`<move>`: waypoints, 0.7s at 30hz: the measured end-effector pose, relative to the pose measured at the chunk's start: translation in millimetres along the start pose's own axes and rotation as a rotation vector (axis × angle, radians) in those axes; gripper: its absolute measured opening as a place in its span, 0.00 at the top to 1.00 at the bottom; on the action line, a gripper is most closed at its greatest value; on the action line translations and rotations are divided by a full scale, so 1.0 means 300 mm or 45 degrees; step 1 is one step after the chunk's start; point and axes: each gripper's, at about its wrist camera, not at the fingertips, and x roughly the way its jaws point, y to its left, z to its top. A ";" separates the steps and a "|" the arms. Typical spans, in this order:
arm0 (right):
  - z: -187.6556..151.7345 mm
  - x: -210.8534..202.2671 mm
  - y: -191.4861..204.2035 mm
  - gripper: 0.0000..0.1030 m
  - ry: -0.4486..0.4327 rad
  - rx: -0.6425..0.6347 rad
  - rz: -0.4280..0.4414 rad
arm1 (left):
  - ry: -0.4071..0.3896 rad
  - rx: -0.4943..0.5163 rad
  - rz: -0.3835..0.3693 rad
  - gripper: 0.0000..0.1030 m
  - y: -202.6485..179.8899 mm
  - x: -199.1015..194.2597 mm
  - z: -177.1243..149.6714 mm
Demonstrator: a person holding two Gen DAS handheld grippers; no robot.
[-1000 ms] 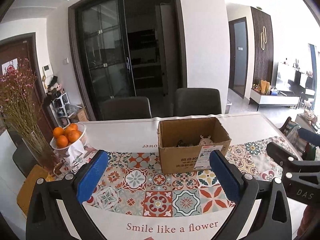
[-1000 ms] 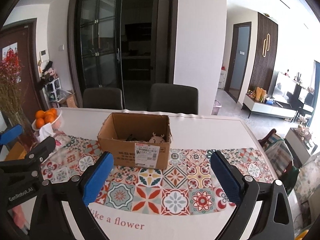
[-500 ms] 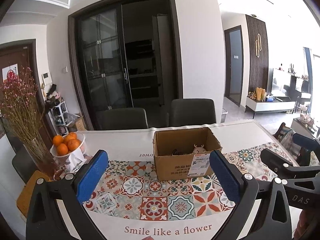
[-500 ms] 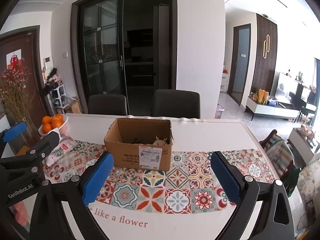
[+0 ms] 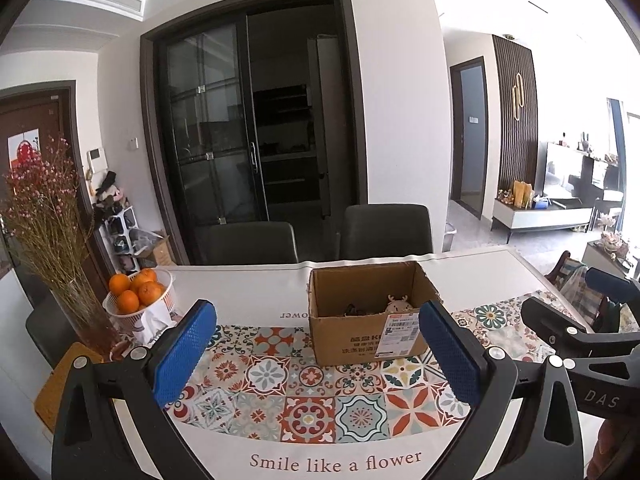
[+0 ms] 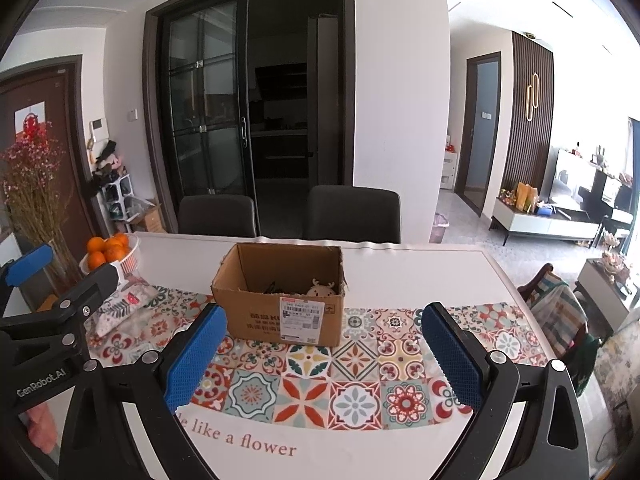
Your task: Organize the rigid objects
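Your left gripper [image 5: 318,354] and right gripper [image 6: 320,354] hold jaws wide, empty, short of the open brown cardboard box [image 6: 280,304]; its contents, possibly toys, look already stowed.

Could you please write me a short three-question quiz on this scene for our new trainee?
1. True or false: both grippers, left and right, are open and hold nothing.
2. What is in the white basket? A) apples B) oranges C) eggs
3. Fill in: a small toy with antlers lies inside the ____.

Key
1. True: each pair of blue pads stands wide apart, with only tablecloth between.
2. B: oranges.
3. Box, the open cardboard one on the tablecloth.
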 end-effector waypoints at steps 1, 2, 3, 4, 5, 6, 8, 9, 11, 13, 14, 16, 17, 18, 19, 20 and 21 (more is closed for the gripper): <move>-0.001 0.001 0.001 0.04 0.000 -0.002 -0.002 | -0.001 0.000 0.001 0.00 0.002 -0.001 0.000; -0.001 -0.001 0.000 0.04 -0.003 -0.002 -0.004 | -0.001 0.000 0.001 0.00 0.002 -0.001 0.001; -0.002 -0.003 0.000 0.04 -0.005 -0.002 -0.005 | -0.001 0.000 -0.001 0.00 0.002 -0.001 0.002; -0.001 -0.003 0.001 0.04 -0.004 -0.003 -0.007 | 0.000 -0.001 0.000 0.00 0.003 -0.001 0.002; -0.001 -0.003 -0.001 0.04 -0.005 -0.001 -0.007 | 0.000 -0.001 0.001 0.00 0.002 -0.001 0.002; -0.001 -0.005 0.001 0.04 -0.006 0.000 -0.007 | 0.000 0.000 -0.001 0.00 0.001 -0.002 0.002; -0.002 -0.005 0.000 0.04 -0.005 -0.002 -0.007 | 0.000 -0.002 0.001 0.00 0.002 -0.002 0.004; -0.002 -0.006 -0.001 0.04 -0.007 -0.002 -0.007 | -0.001 0.000 0.001 0.00 0.002 -0.002 0.003; -0.002 -0.006 0.000 0.04 -0.005 -0.001 -0.009 | 0.001 -0.002 -0.001 0.00 0.003 -0.002 0.004; -0.002 -0.007 0.001 0.04 -0.005 -0.002 -0.009 | 0.000 -0.001 -0.002 0.00 0.000 -0.002 0.004; -0.003 -0.007 0.000 0.04 -0.004 -0.001 -0.010 | 0.000 -0.001 -0.001 0.00 0.000 -0.004 0.002; -0.002 -0.009 0.001 0.04 -0.004 0.000 -0.011 | 0.001 -0.001 -0.003 0.00 0.000 -0.004 0.000; -0.002 -0.010 0.001 0.04 -0.002 0.000 -0.010 | 0.001 -0.001 -0.002 0.00 -0.001 -0.005 0.001; -0.001 -0.010 0.002 0.04 -0.002 0.001 -0.010 | 0.001 0.000 -0.002 0.00 0.000 -0.005 -0.002; -0.001 -0.009 0.002 0.04 -0.002 0.000 -0.012 | 0.001 -0.001 -0.003 0.00 0.000 -0.005 -0.001; -0.001 -0.011 0.002 0.04 -0.001 0.000 -0.012 | 0.002 -0.001 -0.002 0.00 0.000 -0.005 -0.001; -0.001 -0.011 0.002 0.04 -0.001 -0.001 -0.012 | 0.003 0.000 -0.004 0.00 0.000 -0.007 -0.003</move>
